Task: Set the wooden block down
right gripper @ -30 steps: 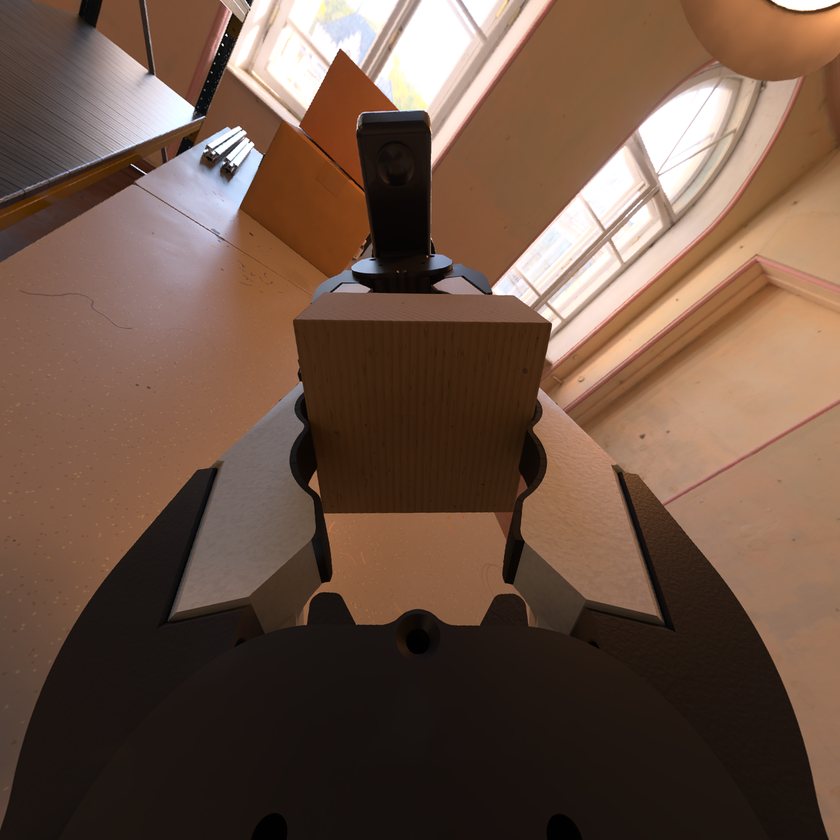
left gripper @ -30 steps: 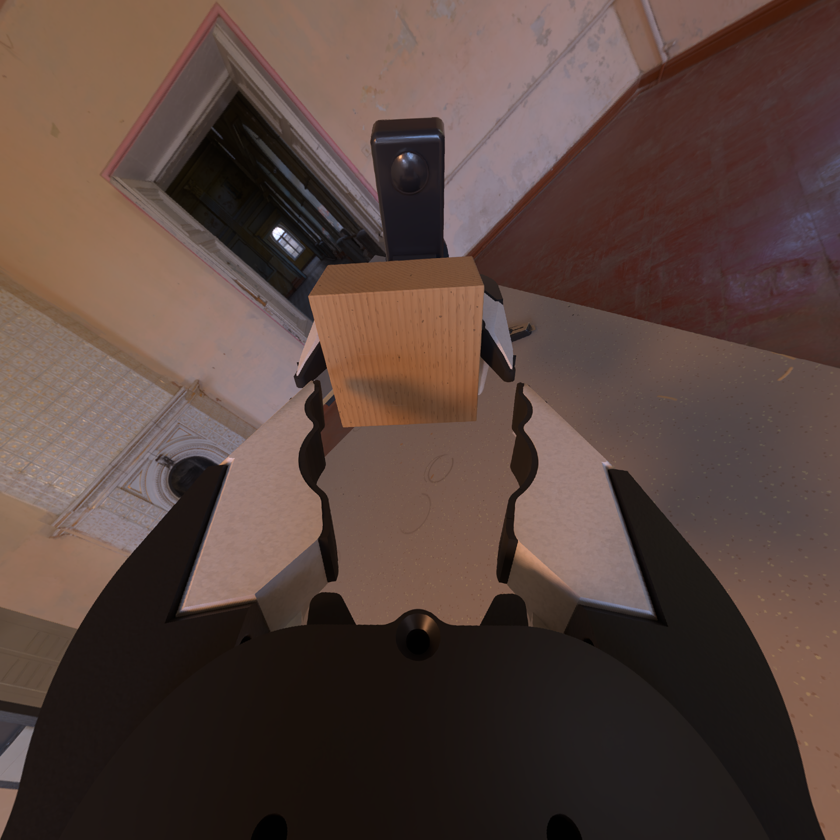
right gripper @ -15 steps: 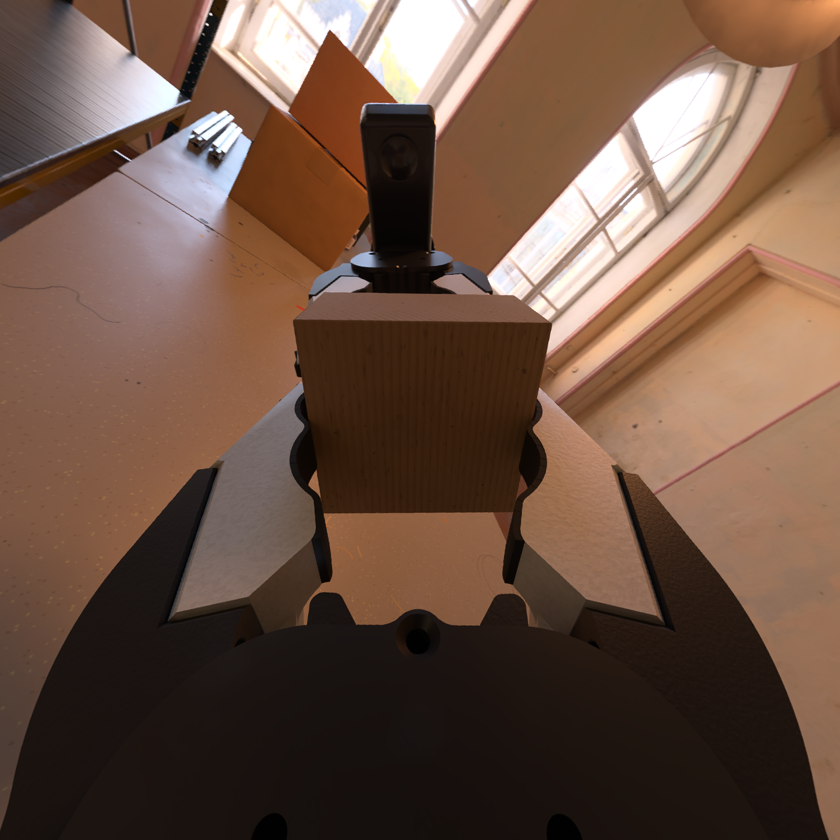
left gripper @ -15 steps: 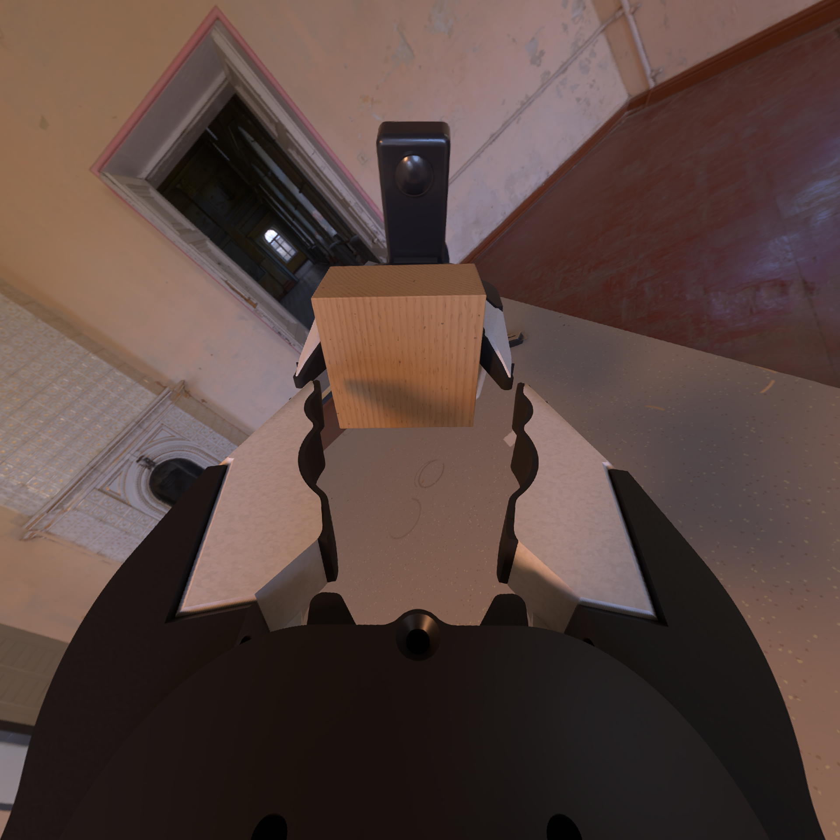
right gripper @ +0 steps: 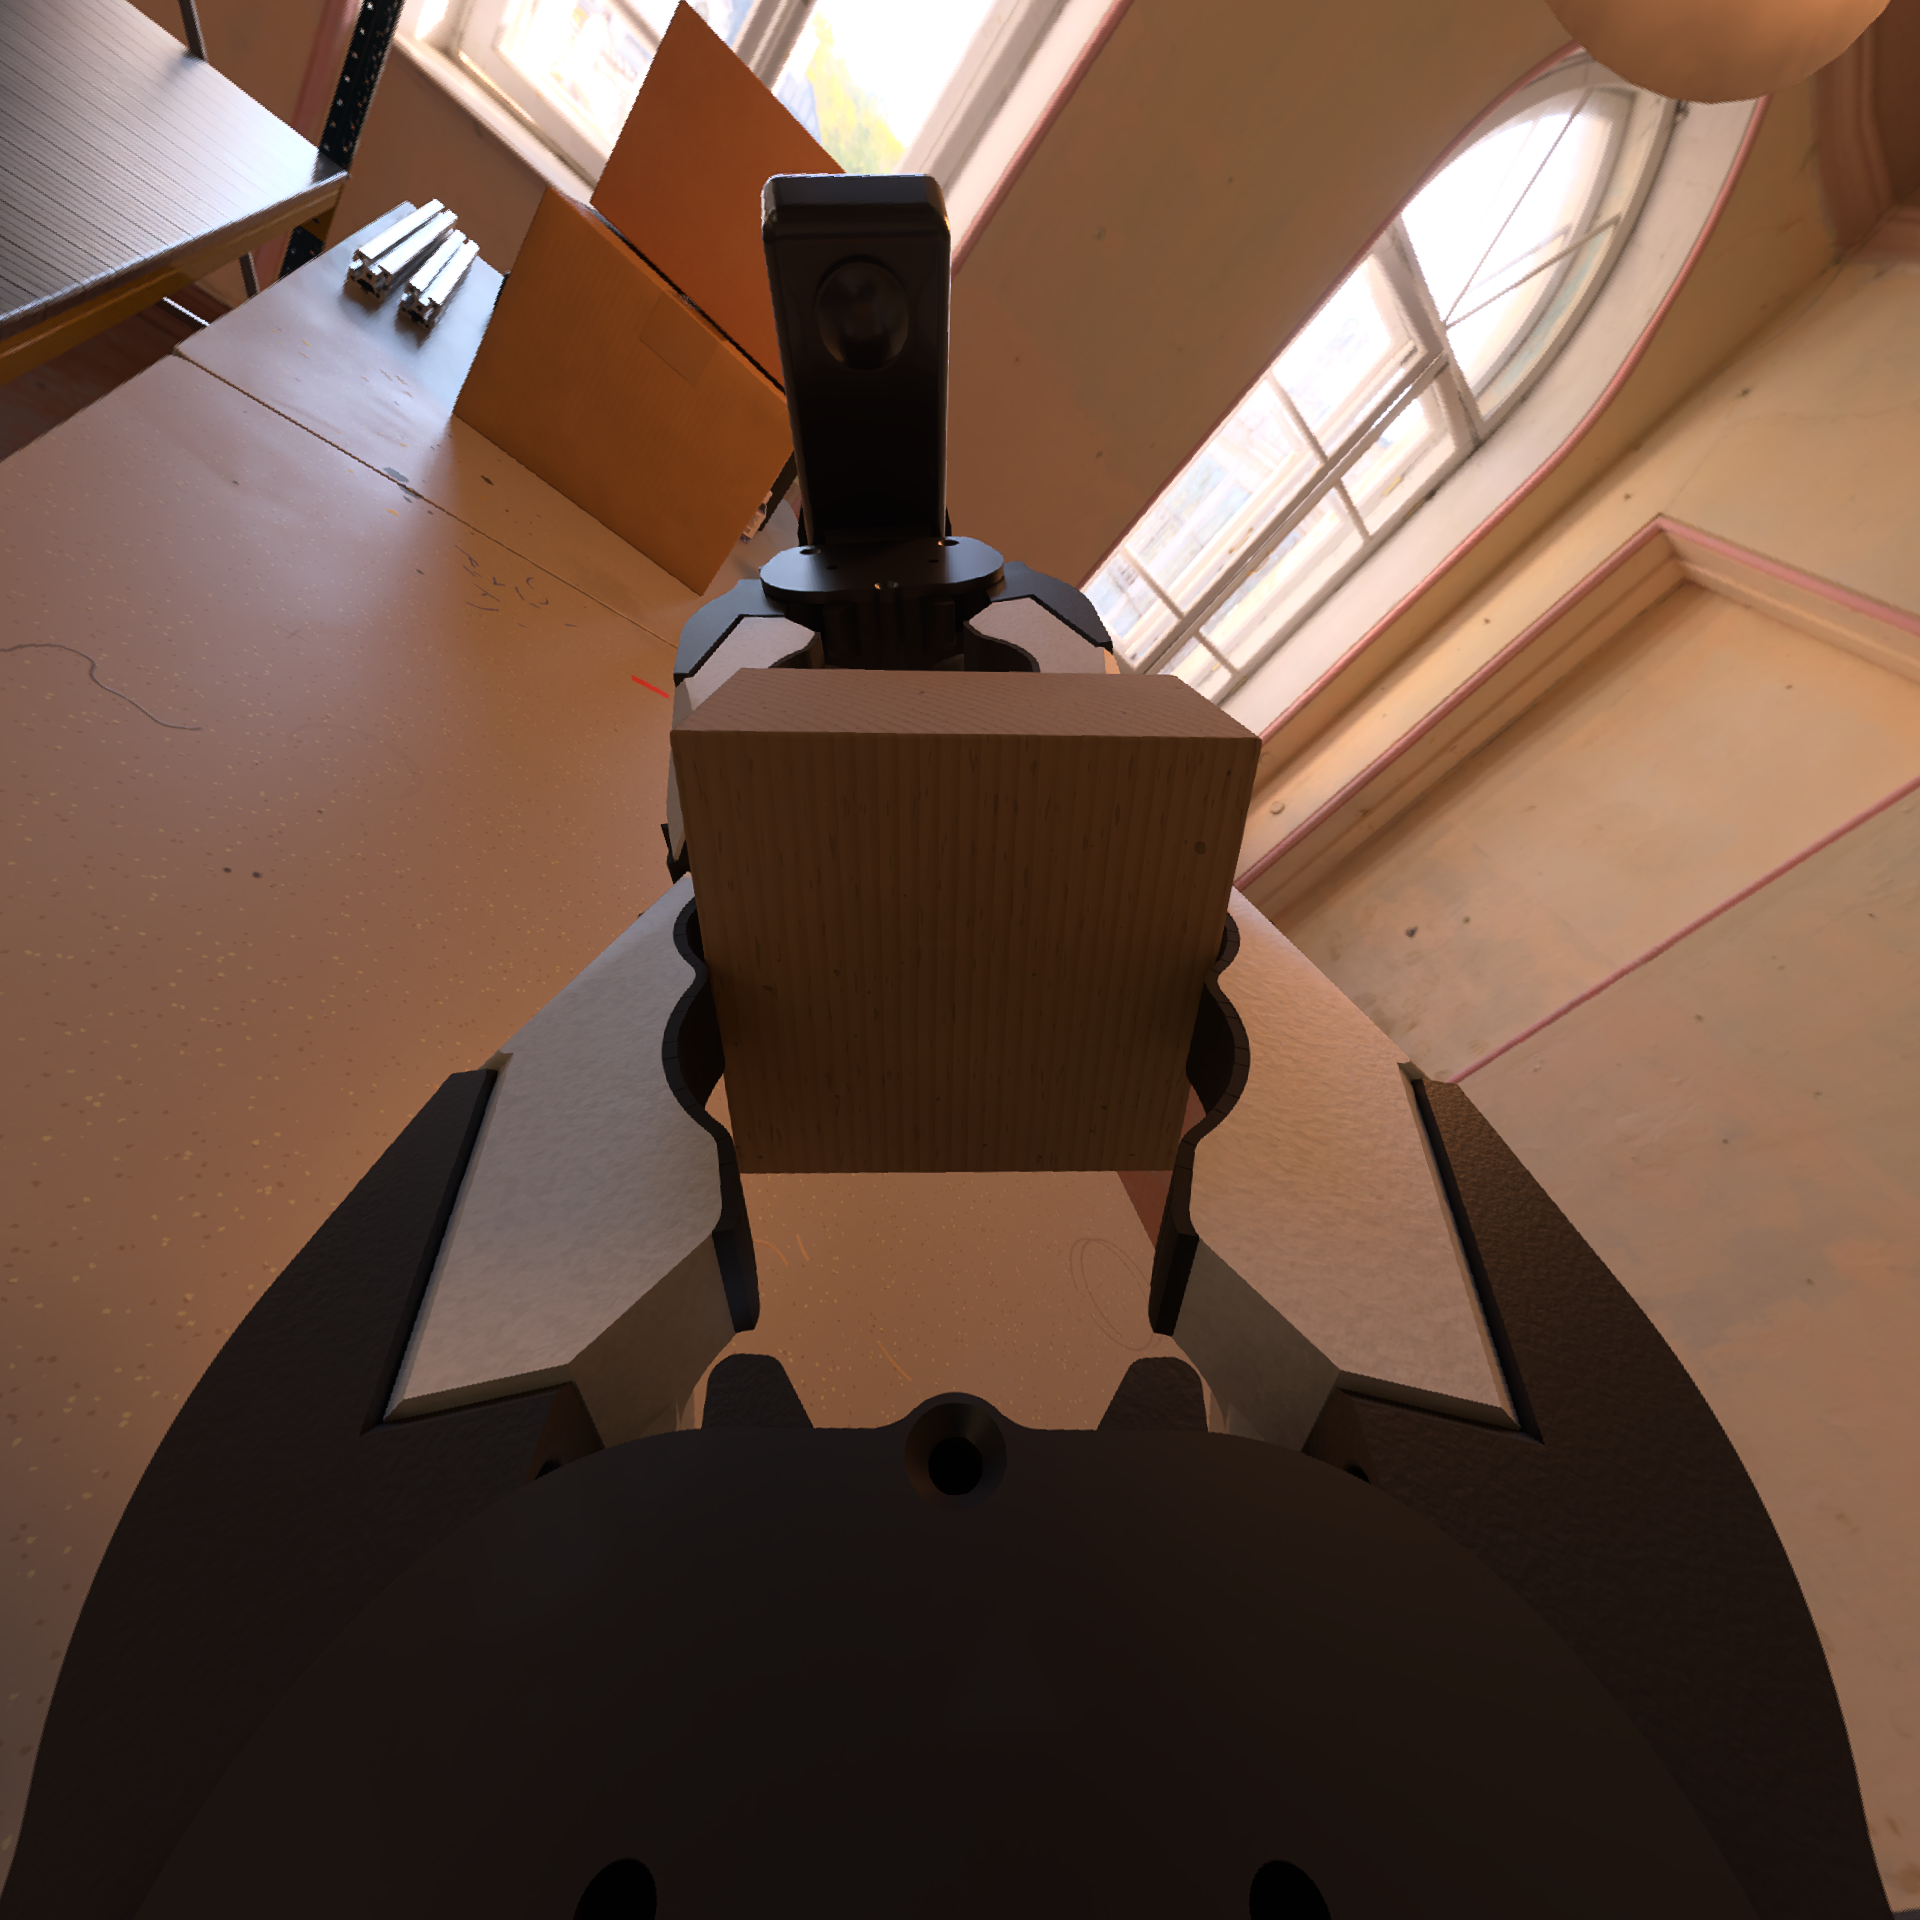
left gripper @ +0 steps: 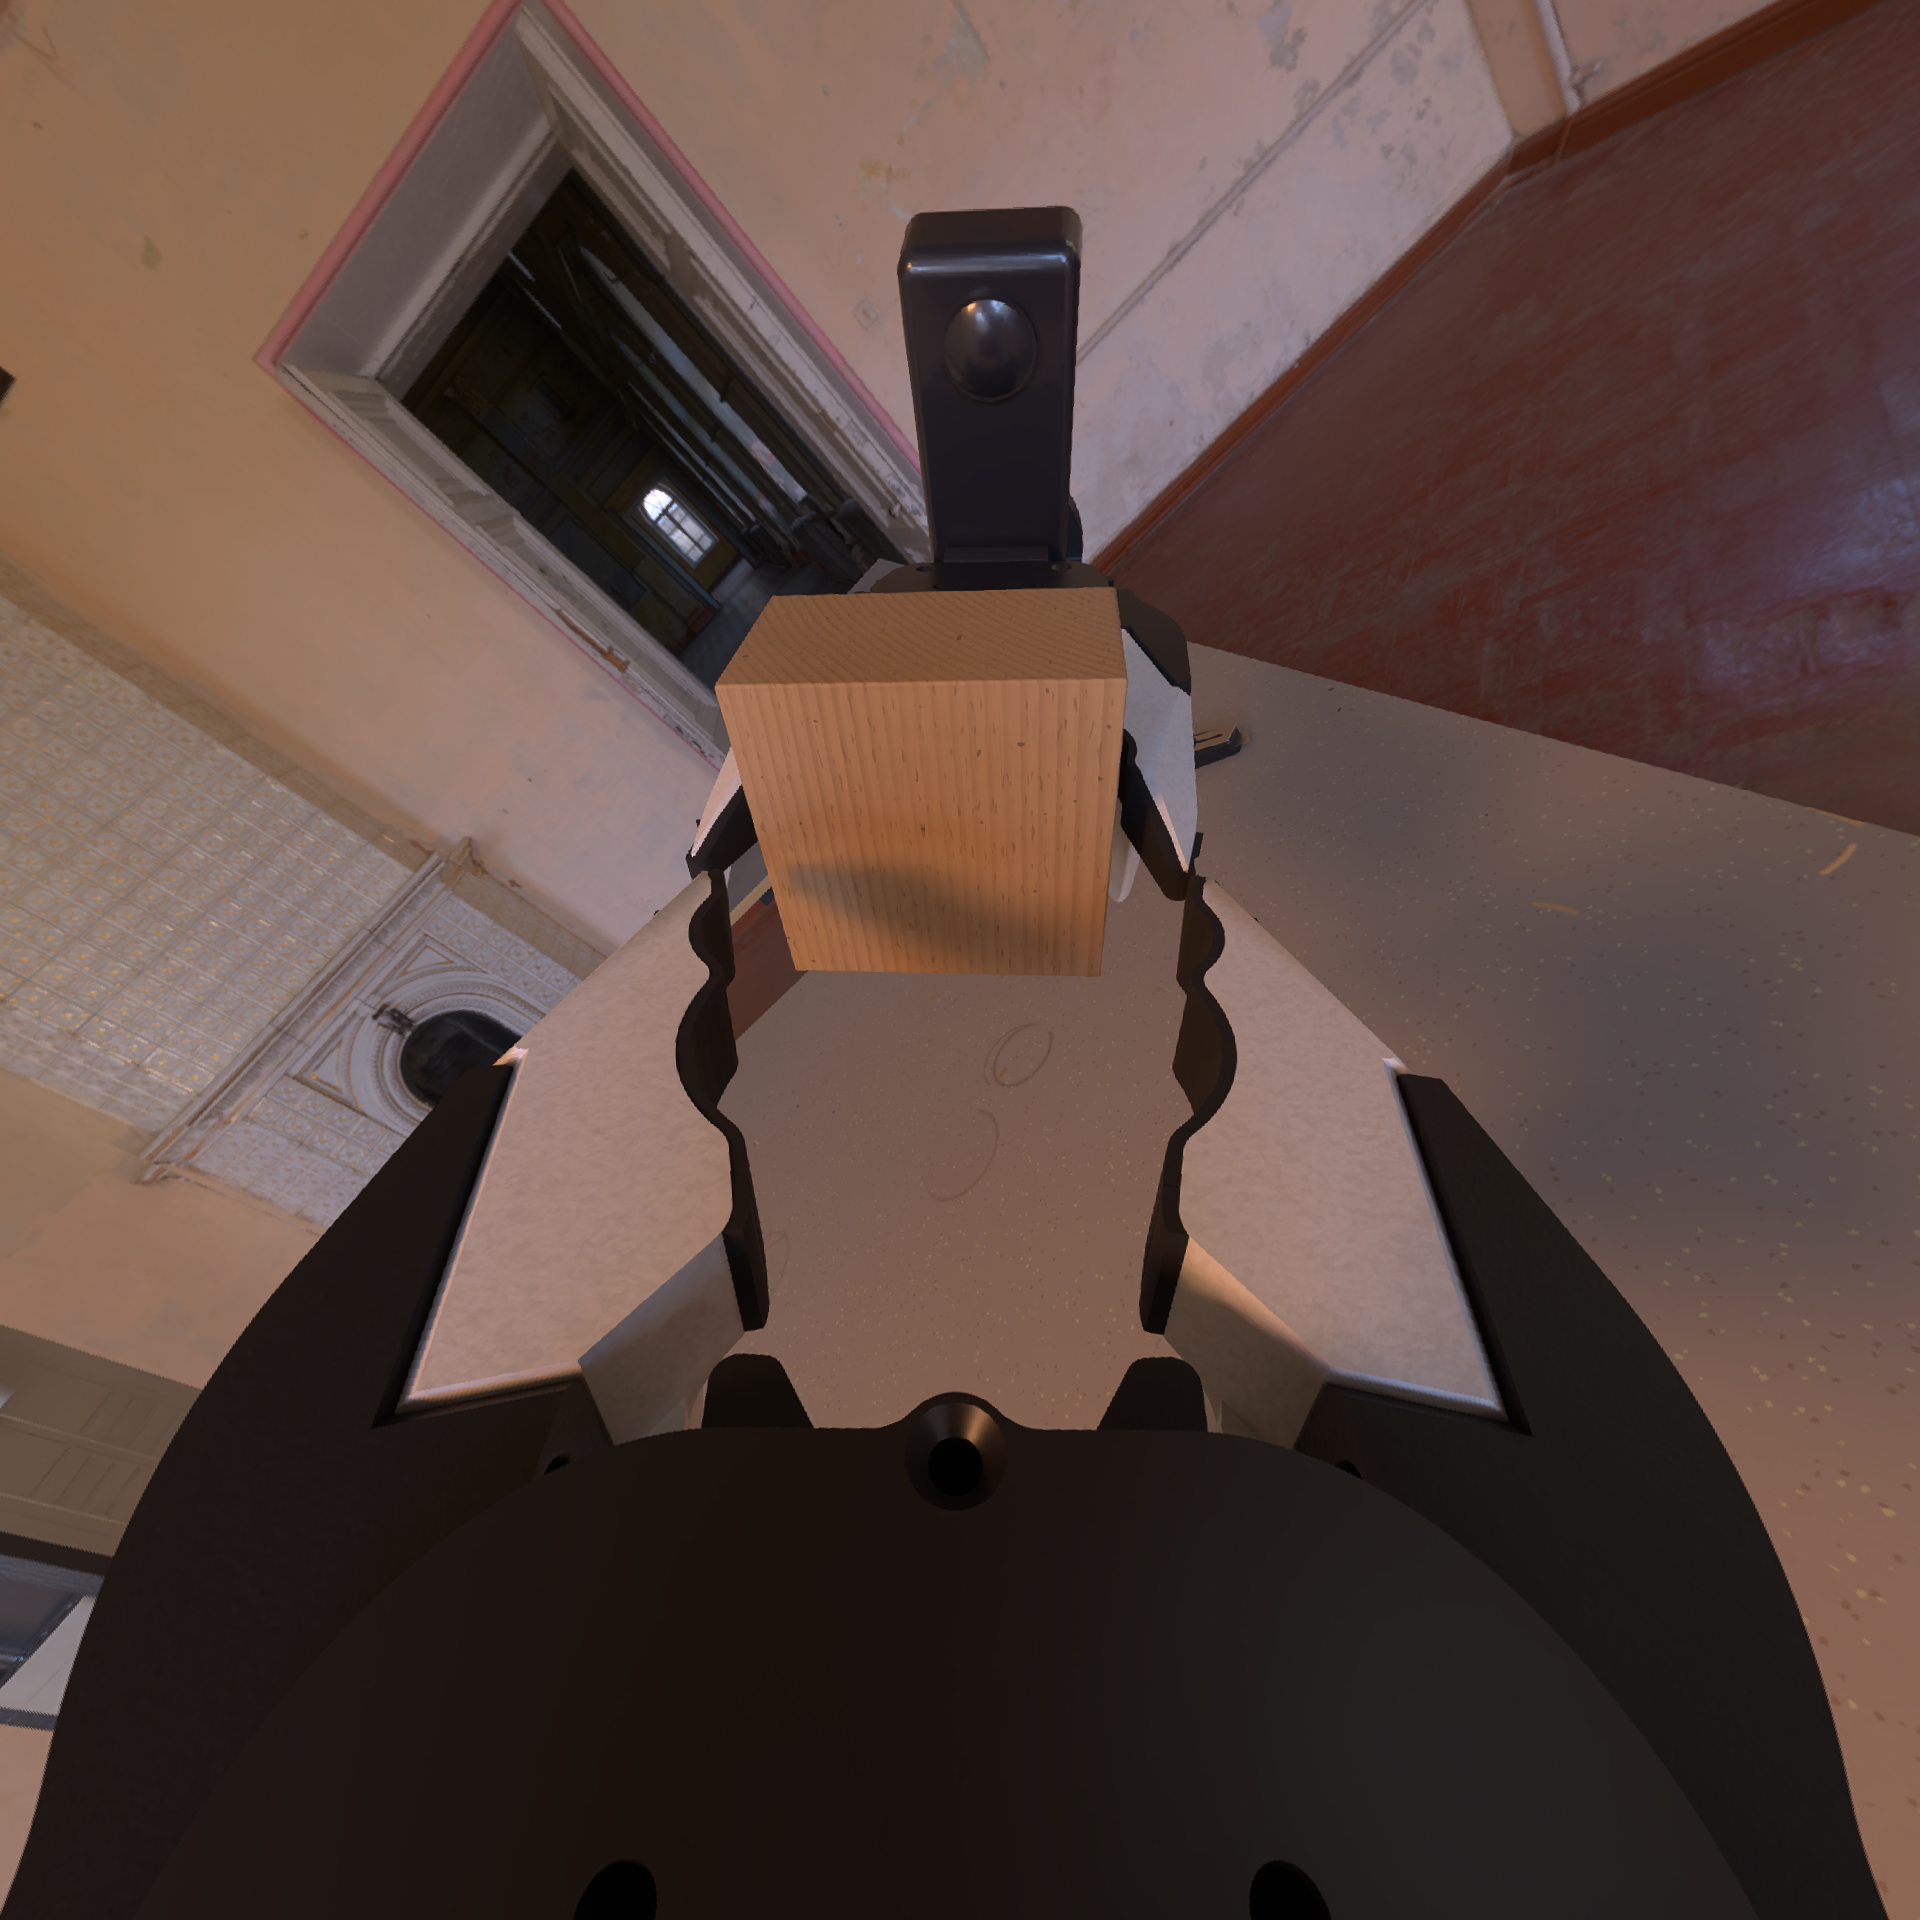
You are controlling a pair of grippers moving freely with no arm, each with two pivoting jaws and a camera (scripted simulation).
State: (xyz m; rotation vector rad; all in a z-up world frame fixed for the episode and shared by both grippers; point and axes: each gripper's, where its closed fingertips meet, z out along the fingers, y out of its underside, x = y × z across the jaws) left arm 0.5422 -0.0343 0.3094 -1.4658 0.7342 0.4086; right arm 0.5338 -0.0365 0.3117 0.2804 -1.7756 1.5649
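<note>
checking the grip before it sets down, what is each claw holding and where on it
The right claw clamps the wooden block by its two opposite side faces. The left claw is open, holding nothing.

From the left claw (left gripper: 951,914) we look forward over the bench (left gripper: 1507,1039), close on the wooden block (left gripper: 925,821). From the right claw (right gripper: 961,935) we face back, closer. Both views share that block (right gripper: 961,935).

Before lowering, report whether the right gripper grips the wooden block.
Gripped: the fingers of the right gripper press both sides of the wooden block.
</note>
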